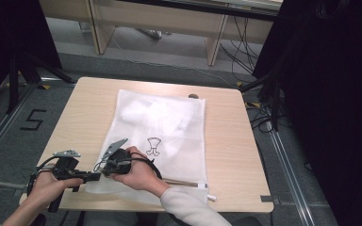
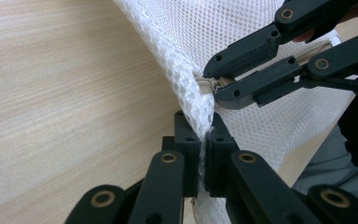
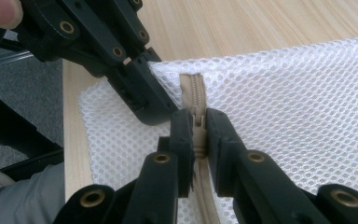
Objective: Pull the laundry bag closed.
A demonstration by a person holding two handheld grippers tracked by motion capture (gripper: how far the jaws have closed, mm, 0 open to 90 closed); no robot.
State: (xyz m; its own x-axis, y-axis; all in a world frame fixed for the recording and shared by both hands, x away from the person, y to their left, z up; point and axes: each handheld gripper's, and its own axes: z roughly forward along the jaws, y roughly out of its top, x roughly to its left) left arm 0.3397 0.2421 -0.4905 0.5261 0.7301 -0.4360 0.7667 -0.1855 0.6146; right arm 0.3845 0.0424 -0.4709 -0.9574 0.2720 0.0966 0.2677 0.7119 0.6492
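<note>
A white mesh laundry bag (image 1: 169, 125) lies flat on the wooden table (image 1: 226, 141), with white fabric and a small printed figure showing inside it. A beige zipper (image 3: 192, 88) runs along its near edge. My left gripper (image 2: 204, 125) is shut on the bag's near left corner, pinching the mesh (image 2: 191, 88). My right gripper (image 3: 198, 122) is shut on the zipper pull (image 2: 210, 84) just beside that corner. In the high view the left gripper (image 1: 96, 176) and right gripper (image 1: 102, 168) almost touch at the table's front left.
Bare table (image 1: 80, 113) lies left of the bag and more to its right. The table's front edge (image 1: 169, 205) is close behind both hands. Grey floor, cables and black stands (image 1: 273, 94) surround the table.
</note>
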